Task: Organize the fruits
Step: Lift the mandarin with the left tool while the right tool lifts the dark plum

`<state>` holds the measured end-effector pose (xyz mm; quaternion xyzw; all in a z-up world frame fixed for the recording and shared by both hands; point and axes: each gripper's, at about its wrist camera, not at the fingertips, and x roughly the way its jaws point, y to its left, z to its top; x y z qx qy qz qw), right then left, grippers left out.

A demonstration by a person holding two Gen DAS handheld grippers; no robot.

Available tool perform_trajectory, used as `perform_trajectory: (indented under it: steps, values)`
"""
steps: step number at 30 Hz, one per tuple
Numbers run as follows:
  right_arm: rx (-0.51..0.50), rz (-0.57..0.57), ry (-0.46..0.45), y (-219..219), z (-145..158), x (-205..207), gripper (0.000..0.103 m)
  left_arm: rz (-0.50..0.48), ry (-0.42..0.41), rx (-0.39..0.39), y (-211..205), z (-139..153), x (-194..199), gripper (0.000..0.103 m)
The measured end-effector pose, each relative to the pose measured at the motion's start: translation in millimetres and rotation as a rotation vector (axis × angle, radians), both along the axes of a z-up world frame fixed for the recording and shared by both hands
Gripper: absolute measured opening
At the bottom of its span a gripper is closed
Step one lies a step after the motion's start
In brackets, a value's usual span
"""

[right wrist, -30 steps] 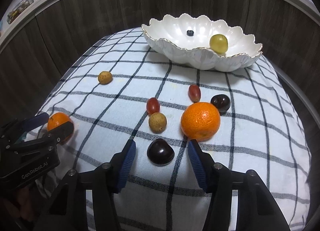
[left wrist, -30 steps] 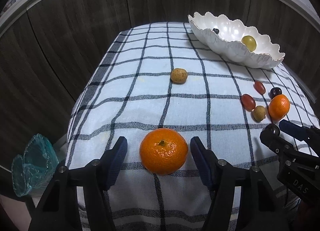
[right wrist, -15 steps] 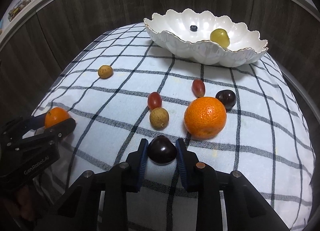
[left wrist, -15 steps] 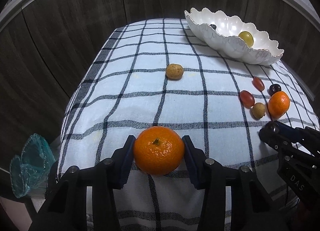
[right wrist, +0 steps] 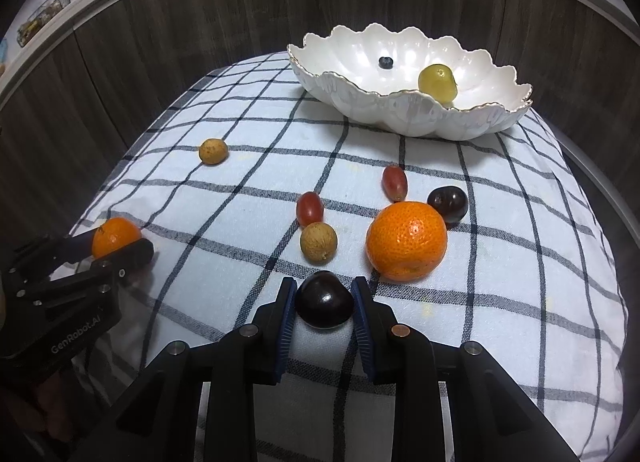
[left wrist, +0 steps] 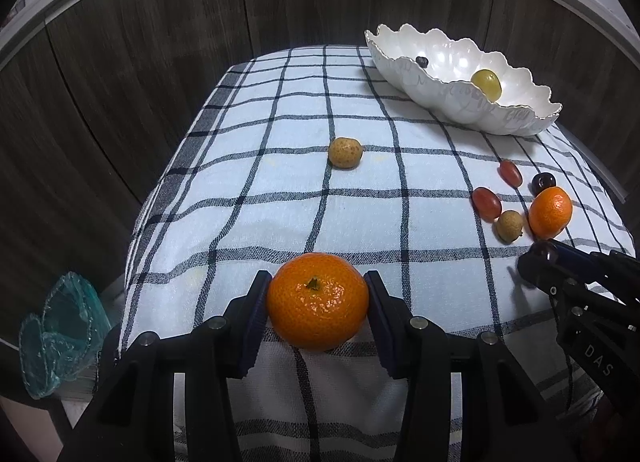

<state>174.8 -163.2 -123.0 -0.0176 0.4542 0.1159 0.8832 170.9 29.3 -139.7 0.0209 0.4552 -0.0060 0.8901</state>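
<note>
My left gripper (left wrist: 317,294) is shut on a mandarin (left wrist: 317,300) at the near edge of the checked cloth (left wrist: 280,197); it also shows in the right wrist view (right wrist: 114,237). My right gripper (right wrist: 324,298) is shut on a dark cherry (right wrist: 324,299). A white scalloped bowl (right wrist: 400,109) at the far right holds a green grape (right wrist: 437,82) and a blueberry (right wrist: 386,61). Loose on the cloth lie a second mandarin (right wrist: 406,246), another dark cherry (right wrist: 448,203), two red grapes (right wrist: 310,207) (right wrist: 395,181) and two tan longans (right wrist: 319,242) (right wrist: 213,150).
Dark wood panels (left wrist: 160,41) stand behind and left of the table. A teal glass dish (left wrist: 60,326) sits low on the left beyond the cloth's edge. The right gripper's body (left wrist: 592,302) shows at the right in the left wrist view.
Both grippers went from open around their fruit to shut on it. Both have since lifted slightly, the views rising over the cloth.
</note>
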Motion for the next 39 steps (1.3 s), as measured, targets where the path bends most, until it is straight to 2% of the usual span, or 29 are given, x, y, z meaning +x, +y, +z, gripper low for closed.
perform_trajectory:
  steps: [21,39]
  values:
    - [0.026,-0.045,-0.049,-14.0,27.4,2.4,0.029,-0.025,-0.041,0.026,-13.8,23.4,-6.2,0.046]
    - [0.025,-0.075,-0.107,-29.9,55.2,10.5,0.029,-0.043,-0.061,0.018,-31.8,46.0,10.5,0.046]
